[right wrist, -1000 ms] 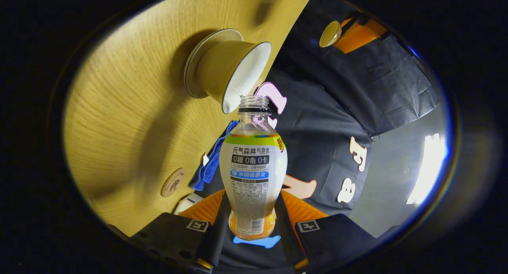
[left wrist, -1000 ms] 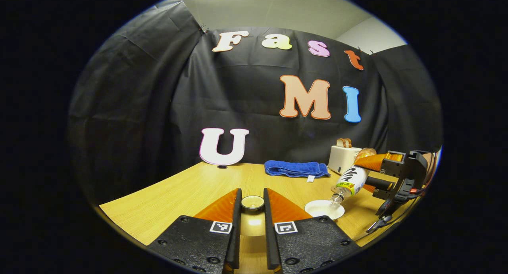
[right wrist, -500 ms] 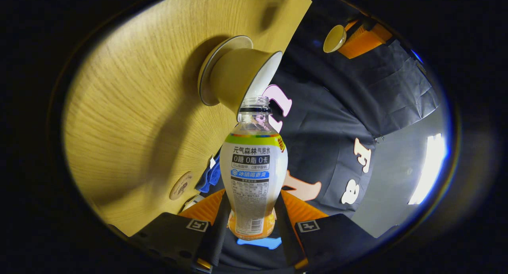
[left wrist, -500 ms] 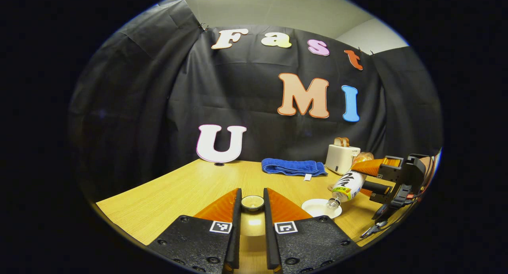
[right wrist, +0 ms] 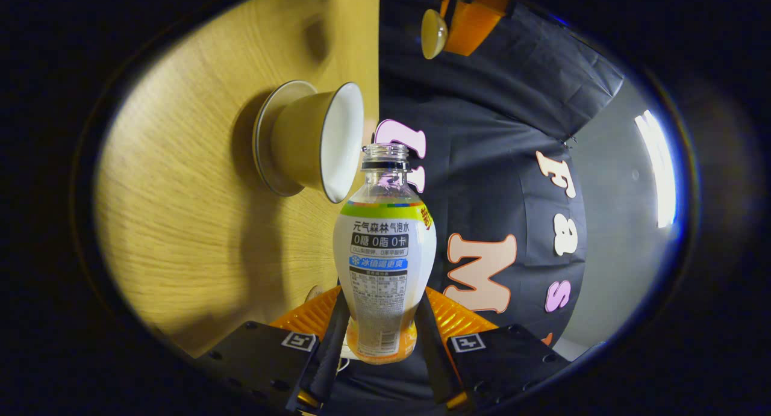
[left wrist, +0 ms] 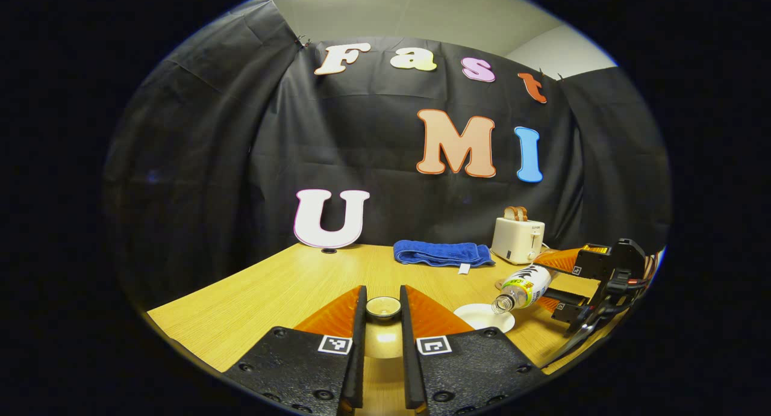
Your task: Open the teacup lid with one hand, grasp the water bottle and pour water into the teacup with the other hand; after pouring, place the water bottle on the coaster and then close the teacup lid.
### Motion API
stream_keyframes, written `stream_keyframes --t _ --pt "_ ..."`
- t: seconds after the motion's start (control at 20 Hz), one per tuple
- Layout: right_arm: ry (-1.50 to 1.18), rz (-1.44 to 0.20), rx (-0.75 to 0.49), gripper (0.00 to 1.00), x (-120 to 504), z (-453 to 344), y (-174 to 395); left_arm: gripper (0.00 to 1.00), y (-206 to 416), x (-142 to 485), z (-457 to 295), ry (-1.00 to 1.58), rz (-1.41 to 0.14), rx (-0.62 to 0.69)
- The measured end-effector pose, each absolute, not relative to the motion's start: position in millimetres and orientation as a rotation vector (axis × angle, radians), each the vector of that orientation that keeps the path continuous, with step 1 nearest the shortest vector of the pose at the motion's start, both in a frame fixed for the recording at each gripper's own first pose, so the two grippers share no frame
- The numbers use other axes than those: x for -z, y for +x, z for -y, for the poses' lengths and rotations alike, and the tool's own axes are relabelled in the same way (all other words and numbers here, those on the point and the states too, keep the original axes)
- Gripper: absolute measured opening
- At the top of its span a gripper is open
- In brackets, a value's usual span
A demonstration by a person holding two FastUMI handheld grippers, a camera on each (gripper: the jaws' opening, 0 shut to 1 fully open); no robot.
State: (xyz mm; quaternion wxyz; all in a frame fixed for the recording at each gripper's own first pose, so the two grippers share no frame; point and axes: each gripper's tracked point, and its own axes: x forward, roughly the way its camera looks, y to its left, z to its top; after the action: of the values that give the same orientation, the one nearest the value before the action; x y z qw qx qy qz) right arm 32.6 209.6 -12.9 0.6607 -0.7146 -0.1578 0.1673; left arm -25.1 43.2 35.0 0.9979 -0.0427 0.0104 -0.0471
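The left gripper (left wrist: 382, 319) has its fingers clenched on the teacup lid (left wrist: 383, 307), held above the near edge of the worktop (left wrist: 289, 289). The right gripper (right wrist: 380, 338) has its fingers grasping the lower body of the water bottle (right wrist: 384, 265). The bottle is tipped to about level, its open, capless mouth at the rim of the teacup (right wrist: 313, 142). The teacup stands uncovered on its saucer (right wrist: 265, 133) near the right part of the worktop's near edge. In the left gripper view the same bottle (left wrist: 521, 283) lies sideways over the cup's rim (left wrist: 485, 316), with the right gripper (left wrist: 593, 277) behind it. A blue towel (left wrist: 440, 253) and a white toaster (left wrist: 517, 240) sit along the far edge, by the black cloth wall.
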Motion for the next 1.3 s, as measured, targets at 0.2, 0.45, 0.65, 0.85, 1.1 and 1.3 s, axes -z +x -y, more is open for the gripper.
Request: stream_keyframes --t 0.2,0.45,0.65,0.85,1.1,1.3 --pt "-1.439 0.28 -0.394 0.68 7 -206 32 0.24 -21 -38 -30 -0.072 -0.018 0.113" --pt "-1.189 0.176 -0.411 0.63 2 -198 33 0.24 -20 -45 -15 -0.047 -0.007 0.136" --pt "-0.977 0.099 -0.425 0.63 7 -195 32 0.24 -22 -47 -3 -0.028 0.001 0.155" --pt "-0.8 0.044 -0.423 0.64 0 -194 42 0.23 -23 -45 6 -0.024 -0.002 0.174" --pt "-0.608 0.015 -0.404 0.64 -8 -190 65 0.24 -23 -42 14 -0.026 -0.008 0.19" --pt "-0.487 -0.018 -0.381 0.64 -7 -183 84 0.24 -22 -40 17 -0.025 -0.014 0.198"
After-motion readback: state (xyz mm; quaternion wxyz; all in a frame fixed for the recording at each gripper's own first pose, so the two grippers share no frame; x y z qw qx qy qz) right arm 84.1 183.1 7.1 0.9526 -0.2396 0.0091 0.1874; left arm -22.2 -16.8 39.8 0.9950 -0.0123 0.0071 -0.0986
